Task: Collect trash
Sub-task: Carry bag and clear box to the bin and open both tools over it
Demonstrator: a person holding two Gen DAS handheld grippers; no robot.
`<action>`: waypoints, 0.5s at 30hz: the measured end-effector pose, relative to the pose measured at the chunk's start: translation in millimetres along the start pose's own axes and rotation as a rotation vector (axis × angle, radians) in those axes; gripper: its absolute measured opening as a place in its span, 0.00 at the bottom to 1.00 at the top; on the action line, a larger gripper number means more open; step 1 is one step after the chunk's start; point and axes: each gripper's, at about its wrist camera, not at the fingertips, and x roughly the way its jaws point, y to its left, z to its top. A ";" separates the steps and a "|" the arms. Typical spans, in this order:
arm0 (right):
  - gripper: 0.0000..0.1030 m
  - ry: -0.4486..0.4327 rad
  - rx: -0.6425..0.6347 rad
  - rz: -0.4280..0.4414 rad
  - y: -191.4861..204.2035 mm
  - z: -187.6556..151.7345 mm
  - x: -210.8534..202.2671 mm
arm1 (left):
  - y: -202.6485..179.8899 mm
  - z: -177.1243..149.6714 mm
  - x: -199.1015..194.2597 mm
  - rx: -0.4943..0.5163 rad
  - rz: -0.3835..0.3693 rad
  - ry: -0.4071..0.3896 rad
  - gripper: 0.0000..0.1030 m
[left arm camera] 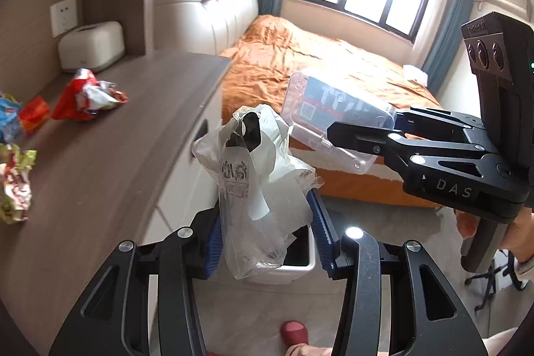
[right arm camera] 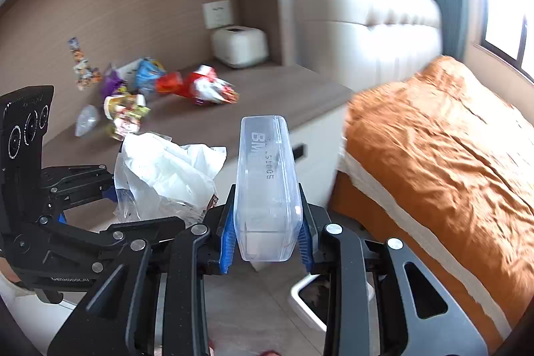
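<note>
My left gripper point(left arm camera: 267, 232) is shut on a crumpled clear plastic bag point(left arm camera: 257, 175) and holds it above a white trash bin point(left arm camera: 293, 269) on the floor. My right gripper point(right arm camera: 265, 232) is shut on a clear plastic box point(right arm camera: 265, 175), held in the air beside the bag. The box also shows in the left wrist view point(left arm camera: 333, 115), with the right gripper point(left arm camera: 340, 132) coming in from the right. The bag point(right arm camera: 160, 175) and left gripper point(right arm camera: 110, 186) show at the left of the right wrist view. The bin point(right arm camera: 300, 299) lies below the box.
A brown nightstand top point(left arm camera: 116, 139) holds several crumpled snack wrappers point(left arm camera: 86, 95) point(right arm camera: 207, 87) and a white tissue box point(left arm camera: 91, 45). A bed with an orange cover point(left arm camera: 300, 62) stands to the right. A person's red slipper point(left arm camera: 293, 334) is on the floor.
</note>
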 end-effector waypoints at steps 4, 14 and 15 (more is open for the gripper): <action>0.31 0.032 0.064 -0.064 -45.7 -33.0 -4.2 | -25.5 0.1 42.2 0.033 -0.067 0.041 0.44; 0.31 0.114 0.176 -0.127 -119.1 -101.0 48.1 | -46.7 -21.9 168.4 0.065 -0.151 0.166 0.44; 0.31 0.124 0.185 -0.128 -126.0 -108.6 57.6 | -46.3 -26.9 179.8 0.065 -0.155 0.178 0.44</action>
